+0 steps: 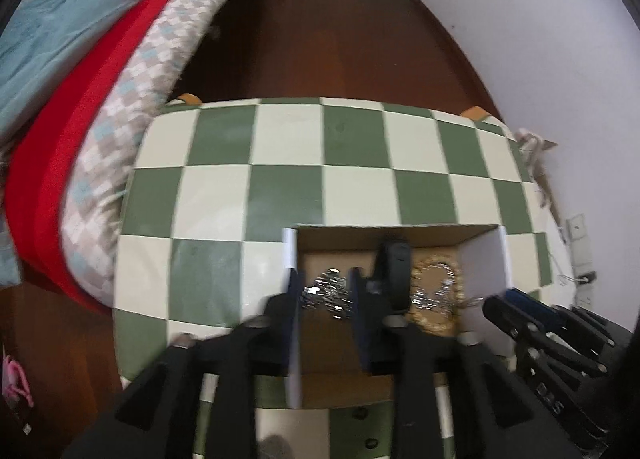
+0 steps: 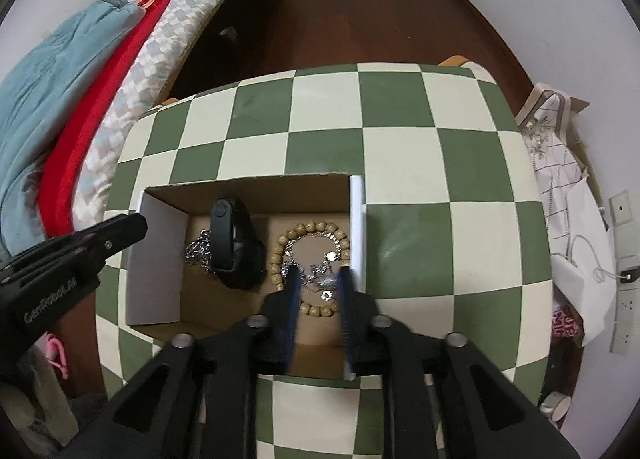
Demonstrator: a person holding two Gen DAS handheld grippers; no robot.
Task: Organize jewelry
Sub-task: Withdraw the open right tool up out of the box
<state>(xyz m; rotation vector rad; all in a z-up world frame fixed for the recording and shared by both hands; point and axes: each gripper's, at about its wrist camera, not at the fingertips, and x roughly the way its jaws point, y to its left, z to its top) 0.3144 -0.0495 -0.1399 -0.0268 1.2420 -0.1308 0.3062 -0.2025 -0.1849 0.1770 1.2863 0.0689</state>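
An open cardboard box (image 2: 248,184) sits on the green-and-cream checked table (image 2: 400,139). Inside lie a black wristband (image 2: 234,247), a silver chain (image 2: 198,249), a wooden bead bracelet (image 2: 316,228) and a thin silver necklace (image 2: 320,279). My right gripper (image 2: 320,285) points down into the box, open, its blue pads on either side of the necklace. My left gripper (image 1: 326,299) is open too, straddling the silver chain (image 1: 326,293) with the wristband (image 1: 396,271) just right of it. The bead bracelet (image 1: 436,291) lies further right. Each gripper shows at the edge of the other's view.
A bed (image 2: 120,71) with teal, red and checked blankets runs along the table's left side. White bags (image 2: 560,195) lean on the wall at the right, near wall sockets (image 2: 624,299). Dark wood floor (image 2: 360,11) lies beyond the table.
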